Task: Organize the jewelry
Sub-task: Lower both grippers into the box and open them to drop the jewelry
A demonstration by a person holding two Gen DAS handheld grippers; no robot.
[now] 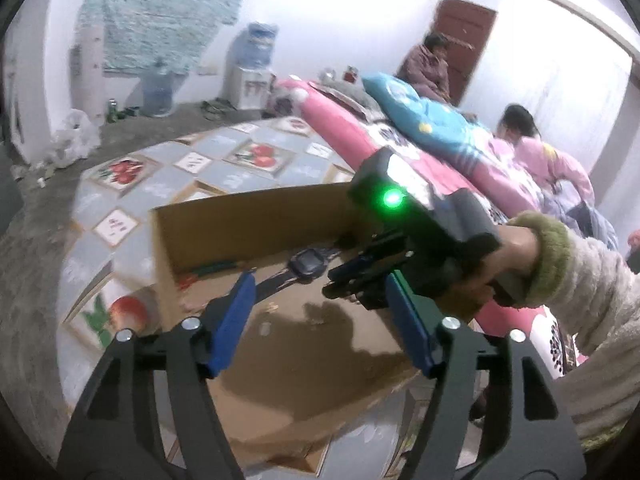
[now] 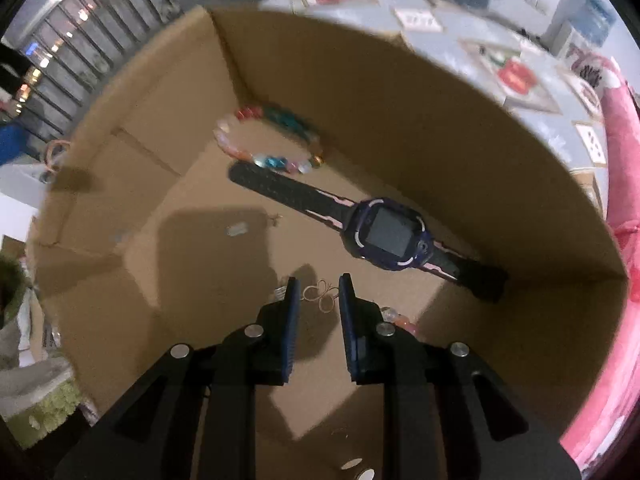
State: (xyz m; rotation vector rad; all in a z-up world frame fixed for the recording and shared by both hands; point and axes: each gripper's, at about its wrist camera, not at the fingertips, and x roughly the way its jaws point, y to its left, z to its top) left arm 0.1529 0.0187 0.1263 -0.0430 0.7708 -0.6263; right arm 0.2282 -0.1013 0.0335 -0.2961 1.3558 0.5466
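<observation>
watch (image 2: 390, 236) against cardboard box (image 2: 400, 120) wall; floor centre bare.

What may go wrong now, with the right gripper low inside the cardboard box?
The right gripper is open around a thin butterfly-shaped wire ornament lying flat on the brown cardboard box floor; closing may miss it or bend it. The dark purple smartwatch and colourful bead bracelet lie nearby and may get pushed.

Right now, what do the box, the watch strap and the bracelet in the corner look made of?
Box: plain brown corrugated cardboard, matte, with fold creases. Watch strap: dark rubber or silicone by its look, matte and textured, with pink accents. Bracelet: glossy multicoloured beads, glass or plastic; blur leaves it open.
</observation>
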